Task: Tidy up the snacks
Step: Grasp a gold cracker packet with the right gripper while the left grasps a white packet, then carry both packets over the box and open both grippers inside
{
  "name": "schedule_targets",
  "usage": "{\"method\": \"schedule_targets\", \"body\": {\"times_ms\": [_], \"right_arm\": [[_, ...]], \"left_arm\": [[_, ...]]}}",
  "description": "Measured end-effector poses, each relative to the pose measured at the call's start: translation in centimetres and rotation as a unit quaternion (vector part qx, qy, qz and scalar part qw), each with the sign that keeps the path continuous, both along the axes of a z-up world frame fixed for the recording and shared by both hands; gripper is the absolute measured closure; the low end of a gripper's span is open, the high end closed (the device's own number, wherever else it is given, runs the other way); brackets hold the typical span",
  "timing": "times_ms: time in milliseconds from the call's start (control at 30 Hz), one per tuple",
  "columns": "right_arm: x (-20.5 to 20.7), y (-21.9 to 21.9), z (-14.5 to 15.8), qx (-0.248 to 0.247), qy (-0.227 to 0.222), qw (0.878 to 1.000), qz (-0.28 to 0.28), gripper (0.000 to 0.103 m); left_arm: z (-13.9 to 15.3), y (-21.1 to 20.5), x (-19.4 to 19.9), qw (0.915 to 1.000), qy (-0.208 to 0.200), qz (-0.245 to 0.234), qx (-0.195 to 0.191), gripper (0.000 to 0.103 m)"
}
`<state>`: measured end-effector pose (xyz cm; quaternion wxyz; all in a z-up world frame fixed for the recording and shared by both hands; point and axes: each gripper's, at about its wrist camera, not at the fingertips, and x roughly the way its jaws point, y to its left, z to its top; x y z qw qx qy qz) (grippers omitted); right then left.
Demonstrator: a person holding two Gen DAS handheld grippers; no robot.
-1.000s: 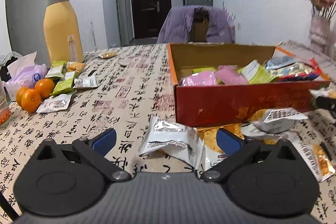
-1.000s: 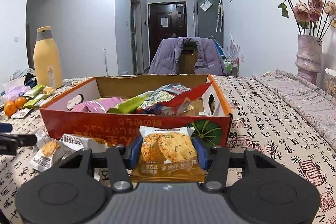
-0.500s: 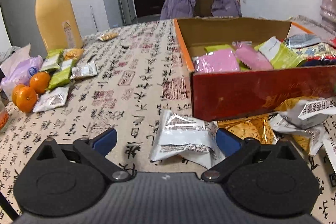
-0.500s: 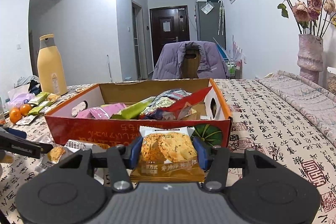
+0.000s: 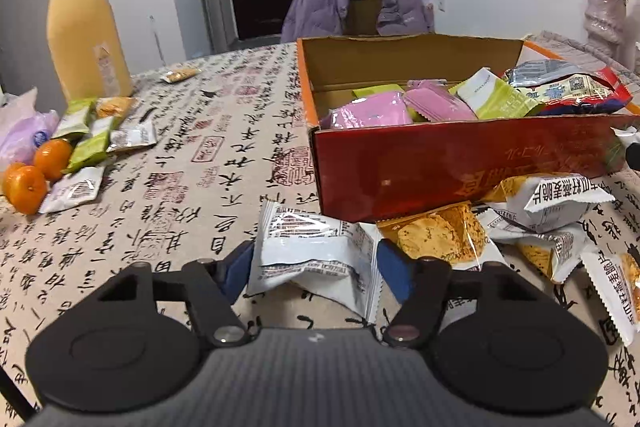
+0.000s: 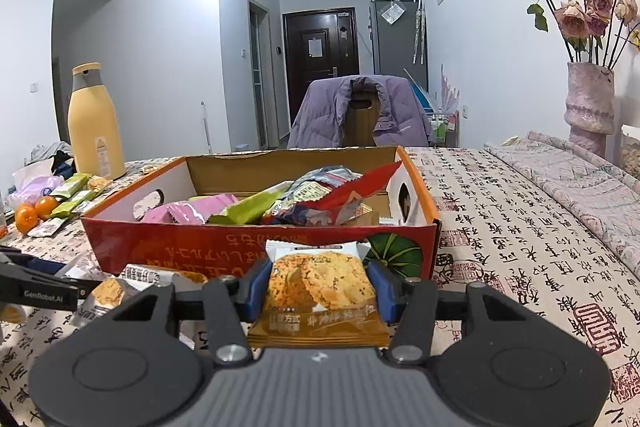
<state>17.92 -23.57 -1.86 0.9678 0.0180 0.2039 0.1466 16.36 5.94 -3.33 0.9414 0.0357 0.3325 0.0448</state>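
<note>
Right gripper [image 6: 318, 285] is clamped on an orange cracker packet [image 6: 319, 297], blue pads pressed on its two side edges. Packet is upright, face toward the camera, white top seam up, long axis vertical between the fingers. It's held just short of the near red wall of the snack box [image 6: 256, 247], below the rim.

Left gripper [image 5: 316, 269] is down at the table, blue pads at both sides of a white foil packet [image 5: 316, 255]. Pads look to touch its side edges, but the packet still lies on the cloth, long axis across the jaws, printed back up; cannot tell whether it's actually pinched.

Box is open-topped, already loaded with pink, green and red wrappers. Its near left corner sits right behind the white packet. More loose packets [image 5: 548, 211] are heaped against the box front, to the right of the left gripper, so that side is crowded.

Left of the box is bare tablecloth [image 5: 192, 187]. Further left: yellow bottle [image 5: 86, 35], oranges [image 5: 38, 171], green bars [image 5: 90, 133]. Vase with flowers [image 6: 588, 103] far right.
</note>
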Motion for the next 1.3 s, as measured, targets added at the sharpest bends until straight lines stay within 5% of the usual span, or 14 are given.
{"method": "schedule_targets", "body": {"times_ms": [233, 467, 833, 1300], "right_arm": [[0.1, 0.0, -0.1, -0.003, 0.002, 1.000, 0.000, 0.051], [-0.1, 0.1, 0.0, -0.004, -0.006, 1.000, 0.001, 0.052], [-1.5, 0.7, 0.8, -0.023, -0.034, 0.999, 0.009, 0.052], [-2.4, 1.2, 5.8, 0.003, -0.091, 0.996, 0.025, 0.052]], "left_arm": [[0.4, 0.4, -1.2, 0.9997, -0.020, 0.011, -0.012, 0.054], [1.5, -0.2, -3.2, 0.9974, -0.066, 0.029, 0.010, 0.055], [4.7, -0.2, -6.0, 0.9914, -0.126, 0.036, -0.008, 0.055], [9.4, -2.8, -4.7, 0.9811, -0.193, 0.000, -0.020, 0.055]]}}
